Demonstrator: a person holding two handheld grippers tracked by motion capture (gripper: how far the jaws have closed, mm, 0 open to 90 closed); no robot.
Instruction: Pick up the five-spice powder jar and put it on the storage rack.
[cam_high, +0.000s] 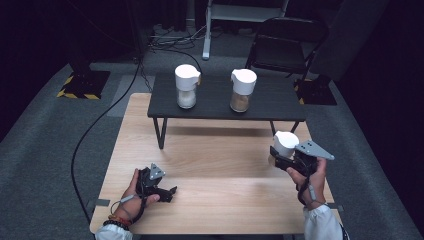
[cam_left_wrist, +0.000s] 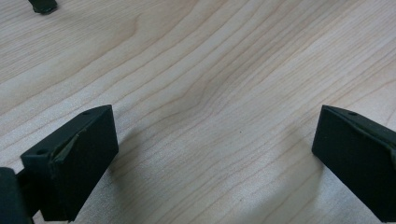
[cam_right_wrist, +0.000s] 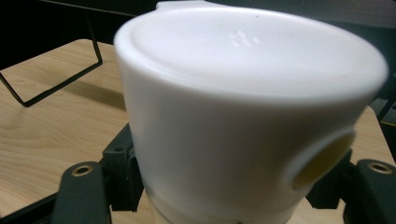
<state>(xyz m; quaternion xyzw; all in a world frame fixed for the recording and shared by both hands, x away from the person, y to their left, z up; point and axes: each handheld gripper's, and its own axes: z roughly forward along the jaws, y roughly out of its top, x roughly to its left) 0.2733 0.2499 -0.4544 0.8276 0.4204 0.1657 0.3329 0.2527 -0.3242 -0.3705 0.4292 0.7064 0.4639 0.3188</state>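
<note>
Light wooden table, pale straight grain, matte; the grain is seen close up in the left gripper view.

A small dark shelf with thin black metal legs is set on the far half of the table. Two jars are stood on it, well apart: a left jar with a white rounded lid and clear body holding something white, and a right jar with the same lid and brownish contents.

A third jar is found at the table's right edge, clamped between the jaws of the right gripper. In the right gripper view its lid is seen as smooth white plastic, cylindrical, with a flat rimmed top and a round yellowish opening on the side. The black jaws are pressed to it from both sides, low on the lid.

The left gripper is held low over the near left of the table, jaws spread wide with bare wood between them; blocky matte black pads are noted.

Beyond the table: grey carpet, black cables, a folding chair.
</note>
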